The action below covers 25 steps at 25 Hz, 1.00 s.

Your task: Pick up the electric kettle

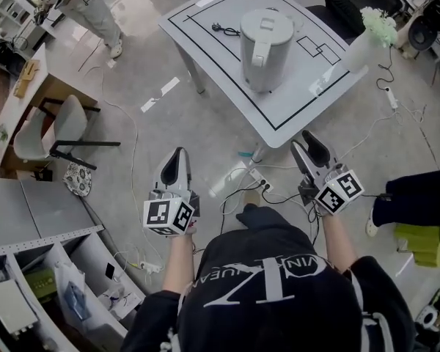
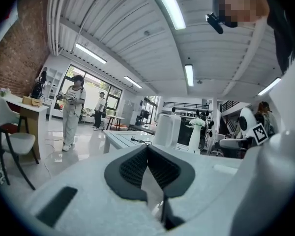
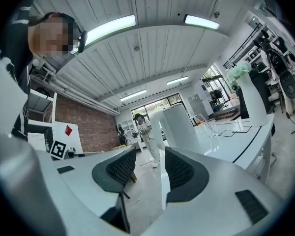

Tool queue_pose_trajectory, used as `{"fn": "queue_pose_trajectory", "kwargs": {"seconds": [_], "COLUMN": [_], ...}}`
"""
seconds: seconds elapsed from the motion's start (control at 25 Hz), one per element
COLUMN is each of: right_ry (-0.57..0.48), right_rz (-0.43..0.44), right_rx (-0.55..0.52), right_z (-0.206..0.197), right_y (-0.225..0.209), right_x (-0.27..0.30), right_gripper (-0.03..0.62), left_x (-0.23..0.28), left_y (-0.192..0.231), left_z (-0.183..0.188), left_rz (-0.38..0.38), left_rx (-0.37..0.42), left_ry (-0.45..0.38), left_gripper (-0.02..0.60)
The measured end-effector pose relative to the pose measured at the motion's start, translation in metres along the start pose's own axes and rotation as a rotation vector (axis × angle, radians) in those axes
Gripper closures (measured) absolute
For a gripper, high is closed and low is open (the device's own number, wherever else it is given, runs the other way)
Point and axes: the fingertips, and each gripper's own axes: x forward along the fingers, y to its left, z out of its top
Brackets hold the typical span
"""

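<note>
Kettle (image 1: 266, 42), likely cable (image 1: 226, 29) nearby, white table (image 1: 205, 50), grey floor (image 1: 169, 123), left tongs (image 1: 178, 153) closed, right tongs (image 1: 309, 140) wide

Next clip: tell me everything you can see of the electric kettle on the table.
The electric kettle is pale grey-white, seemingly matte plastic: a tall rounded body with its lid closed and a broad handle down its near side in the head view. It stands upright on the white table, inside the black outlined rectangle. Only the table touches it; a black cord lies apart from it.
</note>
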Motion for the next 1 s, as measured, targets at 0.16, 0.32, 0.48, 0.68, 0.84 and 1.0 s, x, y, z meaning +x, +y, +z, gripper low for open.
{"fn": "queue_pose_trajectory", "kwargs": {"seconds": [0.16,0.32,0.48,0.68,0.84,1.0], "right_ry": [0.001,-0.001,0.005,-0.013,-0.013,0.011], "right_rz": [0.017,0.048,0.075,0.081,0.093,0.095], "right_rx": [0.001,-0.002,-0.012,-0.017,-0.028,-0.050], "right_z": [0.001,-0.001,0.004,0.015,0.023,0.023], "right_y": [-0.015,-0.021,-0.019,-0.024,-0.026,-0.026], "right_x": [0.016,0.029,0.035,0.043,0.059,0.082], "right_gripper": [0.422,0.422,0.421,0.421,0.416,0.414], "left_x": [0.022,0.036,0.049,0.069,0.094,0.124], "left_y": [0.001,0.004,0.000,-0.002,-0.009,-0.012], "left_z": [-0.001,-0.002,0.003,0.013,0.013,0.014], "left_rz": [-0.009,-0.006,-0.026,-0.059,-0.123,-0.202], "left_rx": [0.006,0.011,0.019,0.038,0.047,0.071], "left_ry": [0.015,0.012,0.015,0.003,0.007,0.028], "left_gripper": [0.577,0.577,0.577,0.578,0.577,0.577]}}
